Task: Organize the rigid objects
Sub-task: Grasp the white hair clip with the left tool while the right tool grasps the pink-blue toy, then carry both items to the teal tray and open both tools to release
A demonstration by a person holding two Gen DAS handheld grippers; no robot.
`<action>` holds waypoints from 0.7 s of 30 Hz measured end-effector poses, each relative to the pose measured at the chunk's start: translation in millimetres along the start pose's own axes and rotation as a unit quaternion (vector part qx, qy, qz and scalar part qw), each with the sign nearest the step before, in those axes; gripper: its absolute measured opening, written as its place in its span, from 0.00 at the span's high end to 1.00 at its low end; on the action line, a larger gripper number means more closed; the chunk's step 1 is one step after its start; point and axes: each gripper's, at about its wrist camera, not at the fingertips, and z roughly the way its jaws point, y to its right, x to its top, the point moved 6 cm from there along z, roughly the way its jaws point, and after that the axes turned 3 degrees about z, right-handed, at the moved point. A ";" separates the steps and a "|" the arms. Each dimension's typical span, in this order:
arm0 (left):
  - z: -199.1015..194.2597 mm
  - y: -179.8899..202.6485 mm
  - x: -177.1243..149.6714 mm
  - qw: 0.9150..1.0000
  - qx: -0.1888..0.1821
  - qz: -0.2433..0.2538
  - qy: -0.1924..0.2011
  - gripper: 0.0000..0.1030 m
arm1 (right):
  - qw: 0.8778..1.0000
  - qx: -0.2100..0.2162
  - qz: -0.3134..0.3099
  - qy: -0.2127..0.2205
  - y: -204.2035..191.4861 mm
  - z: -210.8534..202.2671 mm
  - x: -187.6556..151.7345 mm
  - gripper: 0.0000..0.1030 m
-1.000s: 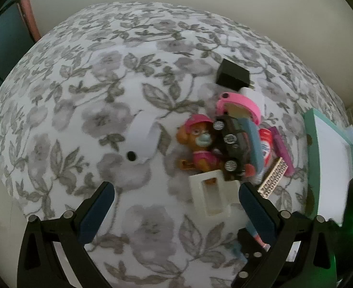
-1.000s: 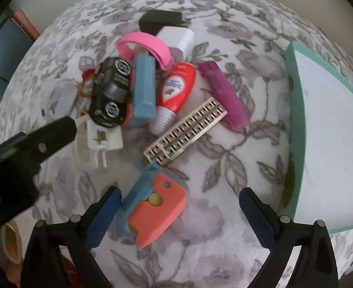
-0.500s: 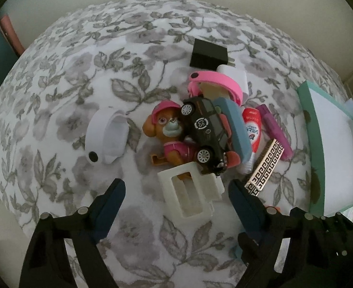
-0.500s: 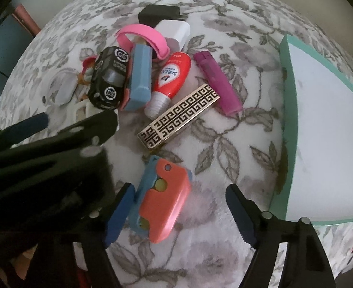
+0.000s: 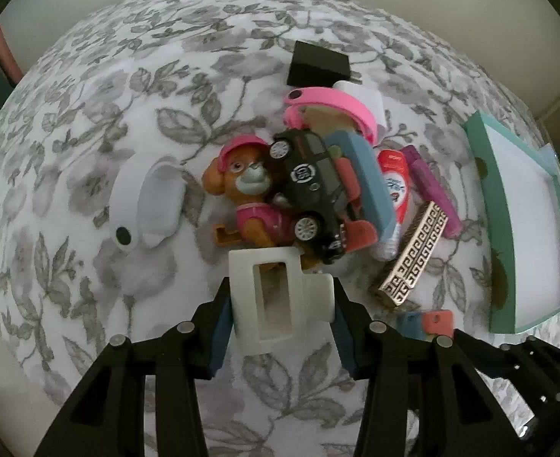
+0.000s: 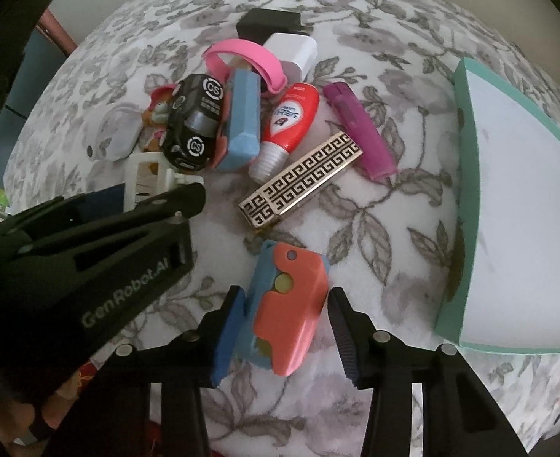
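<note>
My left gripper [image 5: 280, 316] is shut on a white plastic frame piece [image 5: 276, 297], also seen from the right wrist view [image 6: 146, 179]. My right gripper [image 6: 285, 323] has closed around an orange and blue toy [image 6: 283, 304], its pads touching both sides. A pile lies beyond: a dog figure [image 5: 245, 190], a black toy car [image 5: 310, 186], a blue block [image 6: 243, 118], a pink band [image 6: 249, 57], a red tube [image 6: 287, 125], a patterned gold bar [image 6: 302, 179] and a purple lighter [image 6: 359, 133].
A teal tray [image 6: 466, 190] with a white inside sits at the right. A white earbud-like case [image 5: 142, 198] lies left of the pile. A black charger [image 5: 318, 64] and a white charger [image 6: 291, 51] lie at the far side. The surface is a floral cloth [image 5: 108, 95].
Both grippers have closed from wide open: the left one onto the white frame piece, the right one onto the orange and blue toy. The left gripper moved forward towards the pile.
</note>
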 end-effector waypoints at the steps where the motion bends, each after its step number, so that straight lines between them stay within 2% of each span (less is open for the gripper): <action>1: 0.3 -1.6 -0.8 1.000 0.000 -0.001 0.001 0.53 | 1.000 -0.002 0.000 0.000 0.5 -0.6 0.0 0.54; 8: 1.4 -5.1 -3.3 1.000 -0.002 0.000 0.000 0.53 | 1.000 -0.002 0.001 -0.005 0.1 1.3 2.1 0.54; 14: 6.9 -1.3 2.2 1.000 0.009 0.007 0.004 0.53 | 0.998 -0.045 -0.030 -0.013 -6.6 12.4 0.2 0.54; 21: 3.6 0.1 0.2 1.000 0.012 0.013 0.002 0.53 | 0.999 -0.035 -0.023 -0.010 -5.6 10.7 3.6 0.56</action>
